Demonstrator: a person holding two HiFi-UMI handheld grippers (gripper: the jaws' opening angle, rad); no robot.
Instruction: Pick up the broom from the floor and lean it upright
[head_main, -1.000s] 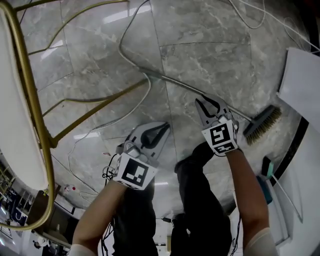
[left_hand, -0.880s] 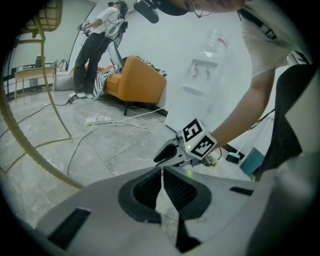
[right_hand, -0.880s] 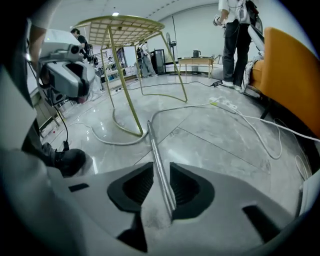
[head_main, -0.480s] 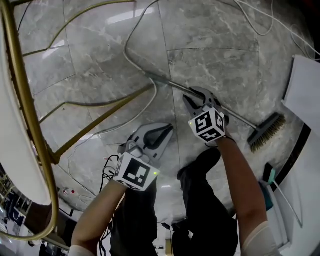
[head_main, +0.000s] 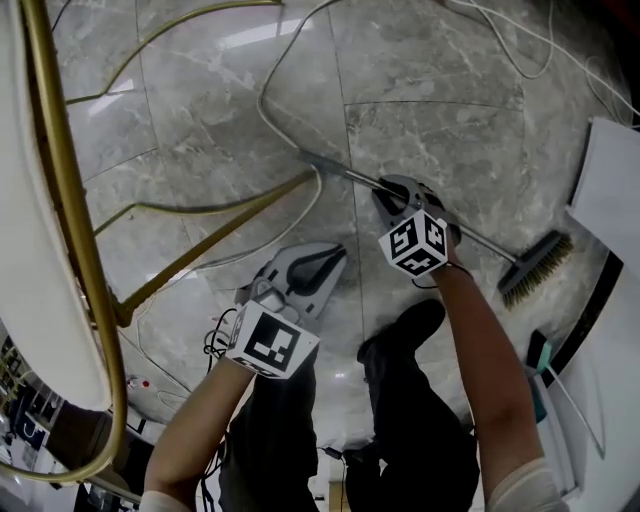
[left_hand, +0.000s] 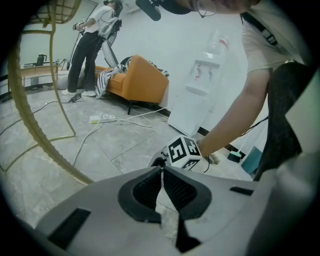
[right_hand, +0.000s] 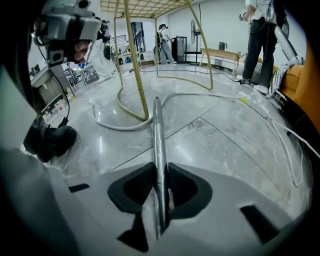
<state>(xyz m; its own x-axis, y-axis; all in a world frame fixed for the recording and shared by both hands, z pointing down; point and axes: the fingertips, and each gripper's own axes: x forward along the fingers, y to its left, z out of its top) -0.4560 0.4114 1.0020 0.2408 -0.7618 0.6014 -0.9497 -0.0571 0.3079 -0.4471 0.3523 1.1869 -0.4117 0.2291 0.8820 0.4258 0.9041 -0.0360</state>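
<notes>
The broom handle (right_hand: 157, 131) is pinched between the right hand-held gripper's (right_hand: 161, 174) jaws, which have just been closing on it, for lifting off the floor (head_main: 430, 120); the left hand-held gripper (left_hand: 162, 171) is carried alongside, jaws together, empty.

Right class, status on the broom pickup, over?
Right claw just been closing, pads on the broom handle; broom flat on floor. Left claw shut, empty. White cable and gold chair leg near handle tip.
</notes>
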